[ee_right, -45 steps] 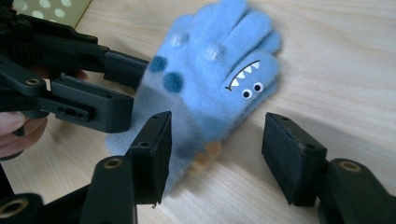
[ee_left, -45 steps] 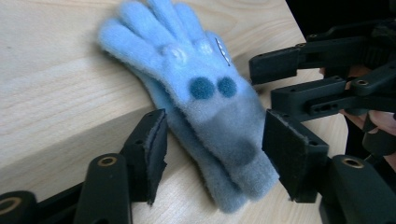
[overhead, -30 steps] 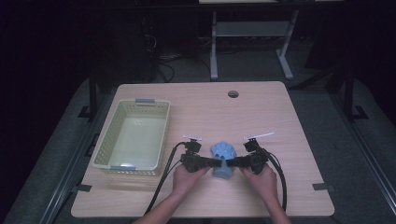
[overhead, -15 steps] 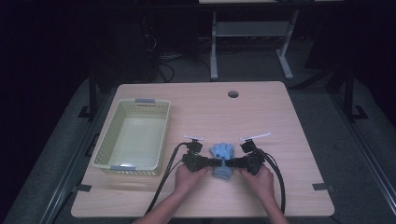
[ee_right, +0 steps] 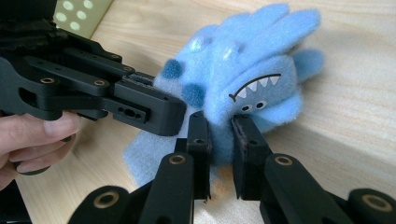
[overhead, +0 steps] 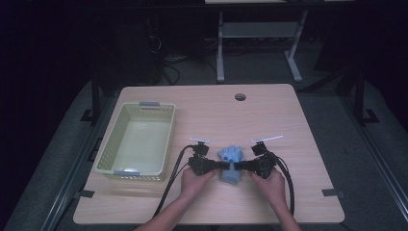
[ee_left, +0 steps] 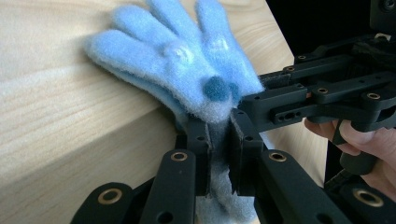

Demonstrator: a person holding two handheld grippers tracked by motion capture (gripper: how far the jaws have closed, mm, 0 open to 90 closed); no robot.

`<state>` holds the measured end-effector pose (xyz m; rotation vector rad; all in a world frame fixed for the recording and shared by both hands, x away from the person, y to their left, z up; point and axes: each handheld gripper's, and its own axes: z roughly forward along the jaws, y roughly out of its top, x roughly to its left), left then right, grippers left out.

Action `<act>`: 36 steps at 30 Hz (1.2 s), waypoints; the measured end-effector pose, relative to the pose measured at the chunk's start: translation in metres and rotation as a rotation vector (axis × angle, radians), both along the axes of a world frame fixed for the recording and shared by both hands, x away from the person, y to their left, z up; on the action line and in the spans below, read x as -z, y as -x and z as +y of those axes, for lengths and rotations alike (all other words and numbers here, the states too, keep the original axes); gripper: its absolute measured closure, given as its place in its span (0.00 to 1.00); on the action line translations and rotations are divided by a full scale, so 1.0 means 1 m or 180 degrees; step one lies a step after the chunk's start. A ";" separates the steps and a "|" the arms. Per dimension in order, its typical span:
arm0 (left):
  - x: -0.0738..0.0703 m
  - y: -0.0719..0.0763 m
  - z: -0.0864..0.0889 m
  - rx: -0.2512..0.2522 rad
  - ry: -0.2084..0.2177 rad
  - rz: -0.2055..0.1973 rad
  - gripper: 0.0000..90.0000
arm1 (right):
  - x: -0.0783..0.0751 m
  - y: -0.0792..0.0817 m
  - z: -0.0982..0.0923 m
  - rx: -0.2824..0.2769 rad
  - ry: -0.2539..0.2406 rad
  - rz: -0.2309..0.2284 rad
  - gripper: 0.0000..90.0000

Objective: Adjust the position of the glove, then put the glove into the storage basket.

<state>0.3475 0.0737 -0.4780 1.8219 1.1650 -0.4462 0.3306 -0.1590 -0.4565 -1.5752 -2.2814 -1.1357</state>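
A fluffy light-blue glove [overhead: 230, 156] with a monster face lies on the wooden table [overhead: 288, 120] near its front edge. My left gripper [overhead: 222, 165] comes at it from the left and my right gripper [overhead: 240, 166] from the right. Both have just been closing on it. In the left gripper view the jaws [ee_left: 219, 126] pinch the glove [ee_left: 173, 51] at its cuff end. The right gripper view has the jaws [ee_right: 219, 123] pressed into the fleece [ee_right: 247, 60] below the face, with the left gripper [ee_right: 154, 105] close beside them.
A pale green plastic basket [overhead: 137, 142] stands to the left of the hands, seemingly with nothing in it. A round cable hole [overhead: 240, 96] sits near the table's far edge. Cables trail from both grippers toward the front edge.
Both grippers' jaws have closed on the glove, which now looks more bunched between them. The hands have stayed where they were.
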 end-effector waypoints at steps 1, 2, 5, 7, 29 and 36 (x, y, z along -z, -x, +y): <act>-0.001 0.000 0.000 0.0007 0.0002 0.0002 0.90 | 0.000 0.000 0.000 0.0000 0.0000 -0.0016 0.88; -0.001 -0.001 0.000 0.0001 0.0015 -0.0001 0.90 | -0.002 0.000 -0.001 0.0012 -0.0019 -0.0013 0.88; -0.005 -0.003 -0.001 0.0022 0.0040 -0.0030 0.90 | -0.005 0.000 -0.002 0.0029 -0.0036 -0.0013 0.89; -0.007 -0.003 0.000 0.0018 0.0052 -0.0041 0.90 | -0.005 -0.001 -0.002 0.0023 -0.0039 -0.0031 0.90; -0.036 -0.008 0.009 0.0026 0.0134 -0.0213 0.90 | -0.037 -0.004 0.003 -0.0017 -0.0115 -0.0202 0.90; -0.043 -0.009 0.012 0.0022 0.0142 -0.0249 0.90 | -0.044 -0.006 0.006 -0.0018 -0.0141 -0.0227 0.90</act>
